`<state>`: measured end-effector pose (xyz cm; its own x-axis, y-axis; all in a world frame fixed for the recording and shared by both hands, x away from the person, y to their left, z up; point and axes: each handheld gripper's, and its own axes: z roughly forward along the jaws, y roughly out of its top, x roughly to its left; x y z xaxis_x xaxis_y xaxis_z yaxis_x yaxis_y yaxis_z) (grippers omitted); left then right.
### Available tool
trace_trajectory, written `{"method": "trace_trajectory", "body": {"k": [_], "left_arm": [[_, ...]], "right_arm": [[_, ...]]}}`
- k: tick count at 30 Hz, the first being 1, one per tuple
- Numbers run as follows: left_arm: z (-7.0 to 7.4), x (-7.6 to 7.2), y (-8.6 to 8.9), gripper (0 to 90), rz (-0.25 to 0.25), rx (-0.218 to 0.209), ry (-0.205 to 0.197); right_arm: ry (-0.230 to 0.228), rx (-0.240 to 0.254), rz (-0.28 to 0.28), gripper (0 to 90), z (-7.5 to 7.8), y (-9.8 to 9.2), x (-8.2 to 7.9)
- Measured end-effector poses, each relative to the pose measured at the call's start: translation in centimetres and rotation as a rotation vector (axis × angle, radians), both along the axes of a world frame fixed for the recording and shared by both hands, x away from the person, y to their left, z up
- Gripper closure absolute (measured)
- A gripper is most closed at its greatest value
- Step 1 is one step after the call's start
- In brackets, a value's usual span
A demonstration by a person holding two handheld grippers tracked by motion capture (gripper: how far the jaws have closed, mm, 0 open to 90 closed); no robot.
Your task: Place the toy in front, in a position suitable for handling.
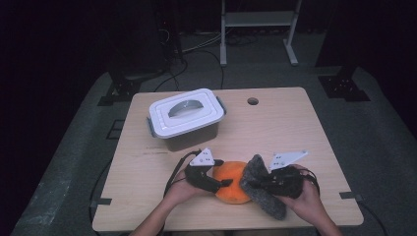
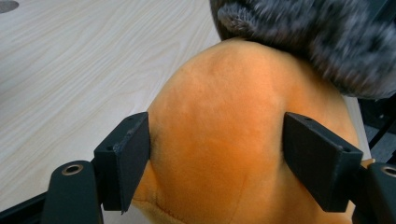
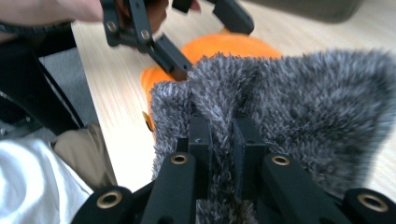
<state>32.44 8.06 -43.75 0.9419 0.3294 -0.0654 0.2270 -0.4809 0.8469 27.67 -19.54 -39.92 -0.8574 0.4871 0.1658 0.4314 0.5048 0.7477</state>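
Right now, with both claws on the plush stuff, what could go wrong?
1. The left claw straddles the round orange plush with its pads at the sides; the soft, curved surface could squirt out if squeezed or lifted.
2. The right claw pinches only a thin fold of the grey fuzzy fabric; a pull might slip it free.
3. The fabric overlaps the plush, so moving either could drag the other along the table.

Left tool (image 1: 222,173) spread wide, right tool (image 1: 256,185) pinched.
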Motion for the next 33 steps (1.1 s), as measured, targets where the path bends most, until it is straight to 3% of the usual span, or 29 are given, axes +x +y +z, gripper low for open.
{"method": "trace_trajectory", "body": {"k": [3,8,11,16,20,22,25,27,28,29,33], "left_arm": [[0.0,-0.1,0.1,24.9,-0.015,0.002,-0.011],[0.1,-0.7,-0.2,25.0,-0.080,0.005,-0.063],[0.3,-1.4,-0.7,25.0,-0.120,0.018,-0.109],[0.4,-1.6,-0.5,25.0,-0.135,0.031,-0.121],[0.3,-1.7,-0.3,24.9,-0.139,0.017,-0.115],[0.5,-2.1,-0.5,24.9,-0.150,0.033,-0.140],[0.6,-2.4,-0.7,24.8,-0.167,0.055,-0.172],[0.5,-2.4,-0.6,24.9,-0.173,0.061,-0.185],[0.5,-2.4,-0.6,24.8,-0.172,0.060,-0.185],[0.4,-2.3,-0.6,23.1,-0.169,0.059,-0.181],[0.7,-1.8,-0.4,13.7,-0.131,0.035,-0.122]], "right_arm": [[0.028,0.019,-0.012,79.6,-0.4,-0.8,0.4],[0.042,0.026,-0.103,79.6,-0.5,-3.0,0.8],[0.044,0.102,-0.073,79.5,0.3,-2.5,0.8],[0.038,0.071,-0.028,79.5,0.1,-1.1,0.9],[0.064,0.071,-0.060,79.5,-0.8,-2.7,1.1],[0.084,0.072,-0.079,79.5,-1.3,-3.6,1.0],[0.096,0.095,-0.078,79.3,-1.1,-3.9,0.9],[0.085,0.138,-0.063,78.8,-0.4,-3.2,0.9],[0.075,0.146,-0.048,78.6,-0.1,-2.6,0.9],[0.060,0.120,-0.037,78.6,0.0,-1.7,1.1],[0.068,0.098,-0.032,78.8,-0.6,-1.1,1.2]]}}
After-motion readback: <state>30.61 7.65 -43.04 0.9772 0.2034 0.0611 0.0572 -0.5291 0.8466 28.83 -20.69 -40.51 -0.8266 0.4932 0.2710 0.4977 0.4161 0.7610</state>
